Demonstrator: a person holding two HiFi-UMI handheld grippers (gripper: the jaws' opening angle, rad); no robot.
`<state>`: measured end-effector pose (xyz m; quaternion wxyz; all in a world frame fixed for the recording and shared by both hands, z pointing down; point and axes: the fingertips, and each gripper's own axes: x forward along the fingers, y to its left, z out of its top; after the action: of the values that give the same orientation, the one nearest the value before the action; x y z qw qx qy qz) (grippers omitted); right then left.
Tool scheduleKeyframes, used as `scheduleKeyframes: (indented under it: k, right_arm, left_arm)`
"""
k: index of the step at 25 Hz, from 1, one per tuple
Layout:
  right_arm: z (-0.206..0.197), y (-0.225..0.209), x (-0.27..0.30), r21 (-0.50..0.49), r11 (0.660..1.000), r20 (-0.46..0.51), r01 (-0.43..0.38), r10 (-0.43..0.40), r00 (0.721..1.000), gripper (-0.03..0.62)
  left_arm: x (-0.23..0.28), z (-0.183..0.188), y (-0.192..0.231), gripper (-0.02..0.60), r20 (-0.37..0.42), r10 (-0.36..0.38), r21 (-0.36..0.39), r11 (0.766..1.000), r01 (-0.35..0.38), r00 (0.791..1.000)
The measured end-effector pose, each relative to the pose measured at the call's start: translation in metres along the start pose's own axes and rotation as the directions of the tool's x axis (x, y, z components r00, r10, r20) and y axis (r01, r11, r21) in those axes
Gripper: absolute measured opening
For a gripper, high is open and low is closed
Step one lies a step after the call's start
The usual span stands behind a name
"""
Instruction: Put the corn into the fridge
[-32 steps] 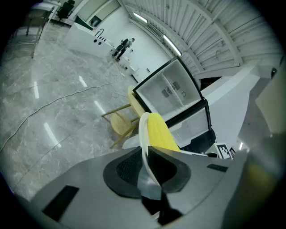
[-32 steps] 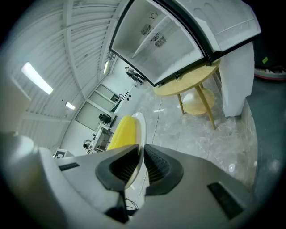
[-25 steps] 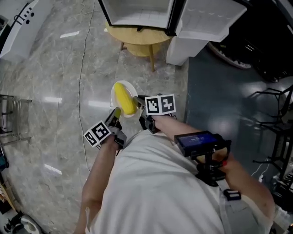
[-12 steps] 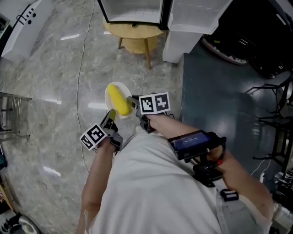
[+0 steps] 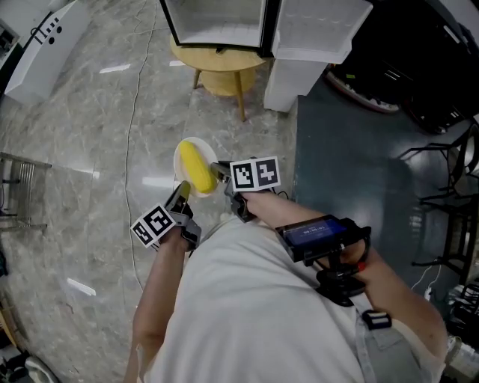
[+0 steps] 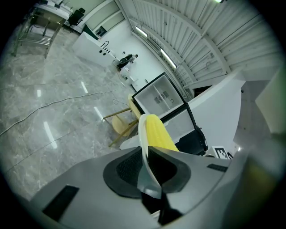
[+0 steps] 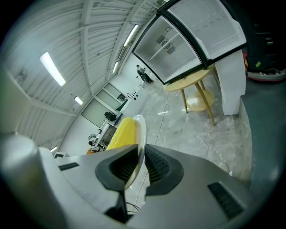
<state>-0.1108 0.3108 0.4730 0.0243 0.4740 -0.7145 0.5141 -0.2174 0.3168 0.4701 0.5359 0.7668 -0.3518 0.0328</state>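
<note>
Left hand-held gripper [image 6: 146,156], pinched shut on the near rim of a small round white plate [image 6: 141,132]; right hand-held gripper [image 7: 139,157], likewise clamped on that same rim from the other side. Lying on the plate between the two, carried well above the floor: a yellow cob of corn [image 5: 194,166], pointing lengthwise toward the fridge.

Carrying step, by the look of it, with the walk-up unfinished. Next, probably: closing the gap to the open black-framed white fridge [image 5: 217,16], lifting the plate level with a shelf and sliding it in without tipping, only the shallow dish there to stop the cob rolling.

Ahead, bare grey marble floor [image 5: 82,142] with room to walk, but a thin dark cable [image 5: 131,120] trailing across it on the left. Below the fridge opening, a round yellow wooden table [image 5: 221,63] with splayed legs to mind. To the right, the swung-open white fridge door [image 5: 318,26] and the edge of a dark floor mat [image 5: 344,164], narrowing the approach on that side.
</note>
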Motion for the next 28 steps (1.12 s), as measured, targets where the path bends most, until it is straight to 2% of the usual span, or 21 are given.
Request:
scheduleKeyframes:
  k: [6, 13, 16, 21, 28]
  right_arm:
    - [-0.007, 0.007, 0.007, -0.010, 1.000, -0.010, -0.008, 0.008, 1.000, 0.051]
    - [0.013, -0.004, 0.005, -0.002, 1.000, -0.010, -0.014, 0.014, 1.000, 0.051]
    - [0.030, -0.014, 0.000, -0.001, 1.000, 0.013, -0.019, 0.019, 1.000, 0.051]
    - [0.040, -0.031, -0.016, 0.042, 0.999, 0.076, -0.001, -0.002, 0.997, 0.051]
    - [0.034, -0.059, -0.036, 0.117, 0.993, 0.110, 0.021, -0.034, 0.993, 0.051]
  left_arm:
    - [-0.005, 0.001, 0.007, 0.044, 0.005, 0.002, 0.000, 1.000, -0.002, 1.000]
    - [0.014, 0.009, -0.004, 0.044, -0.007, 0.011, 0.008, 1.000, -0.011, 1.000]
    - [0.031, 0.015, -0.016, 0.044, -0.011, -0.008, 0.027, 1.000, 0.008, 1.000]
    - [0.051, 0.010, -0.031, 0.044, -0.039, -0.035, 0.049, 0.998, 0.037, 0.999]
    - [0.071, -0.012, -0.042, 0.044, -0.095, -0.060, 0.065, 0.996, 0.066, 0.994]
